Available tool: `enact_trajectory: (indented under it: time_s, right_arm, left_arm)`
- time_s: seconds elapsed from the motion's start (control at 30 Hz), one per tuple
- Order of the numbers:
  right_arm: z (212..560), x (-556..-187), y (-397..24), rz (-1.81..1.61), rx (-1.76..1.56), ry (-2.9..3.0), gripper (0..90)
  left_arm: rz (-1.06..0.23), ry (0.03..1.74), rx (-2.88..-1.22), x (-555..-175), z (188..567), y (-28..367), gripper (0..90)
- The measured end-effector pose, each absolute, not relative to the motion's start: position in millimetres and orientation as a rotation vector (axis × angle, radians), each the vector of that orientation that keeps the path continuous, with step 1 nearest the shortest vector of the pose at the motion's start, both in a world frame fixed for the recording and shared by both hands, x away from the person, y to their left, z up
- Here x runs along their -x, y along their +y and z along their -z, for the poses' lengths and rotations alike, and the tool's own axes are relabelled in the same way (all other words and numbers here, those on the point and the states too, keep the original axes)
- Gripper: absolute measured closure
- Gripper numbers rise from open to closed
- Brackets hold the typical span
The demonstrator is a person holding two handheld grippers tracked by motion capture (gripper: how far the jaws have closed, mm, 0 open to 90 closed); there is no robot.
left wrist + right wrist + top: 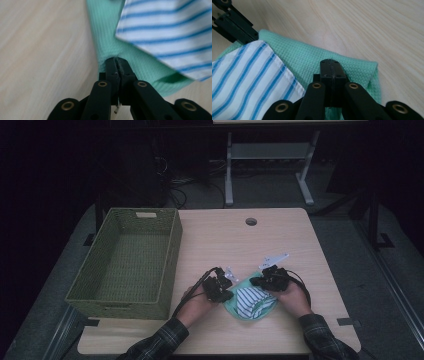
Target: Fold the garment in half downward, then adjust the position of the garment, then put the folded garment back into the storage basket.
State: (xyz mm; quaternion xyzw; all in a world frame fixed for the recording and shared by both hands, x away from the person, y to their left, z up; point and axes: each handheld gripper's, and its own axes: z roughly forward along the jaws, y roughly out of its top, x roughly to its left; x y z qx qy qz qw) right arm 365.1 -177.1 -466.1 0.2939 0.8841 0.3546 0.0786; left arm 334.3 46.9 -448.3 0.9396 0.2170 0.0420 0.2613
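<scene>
left gripper [117, 65]: jaws pinched tight on the mint-green waffle cloth [105, 35] edge
right gripper [332, 68]: same cloth clamped, opposite edge
light wooden counter [280, 240]: bare beyond

Striped cloth [170, 32] cut off by frame edge; green cloth [107, 37] partly beneath it

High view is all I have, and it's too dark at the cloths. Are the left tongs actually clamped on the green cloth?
Observer: Yes. The left tongs are shut on the edge of the green waffle cloth, and the fabric puckers at their tips.
Operator: Right side?
Observer: The right tongs are shut too, tips down on the green near its folded edge. I cannot tell whether they pinch fabric.
Operator: Striped one caught?
Observer: No. The blue-striped white cloth lies on top of the green, beside both tongs and between neither.
</scene>
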Motion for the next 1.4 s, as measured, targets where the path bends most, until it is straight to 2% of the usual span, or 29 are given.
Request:
enact_trajectory:
  time_s: [0.33,0.67,0.97,1.4]
  right_arm:
    - [458.4,-363.3,-184.6,-1.088,-0.891,2.611,89.8]
    - [454.5,-363.3,-217.5,-1.069,-0.985,2.543,89.7]
    - [462.7,-359.2,-228.5,-1.014,-1.020,2.566,89.7]
    - [466.3,-349.9,-238.0,-1.008,-1.032,2.595,89.8]
  left_arm:
    - [-0.174,0.613,-2.507,-339.0,443.1,53.3,86.7]
    - [-0.099,0.609,-2.426,-326.0,427.8,67.6,88.1]
    - [-0.033,0.564,-2.483,-308.0,441.6,60.6,88.1]
    - [-0.074,0.631,-2.484,-327.2,451.0,63.6,88.2]
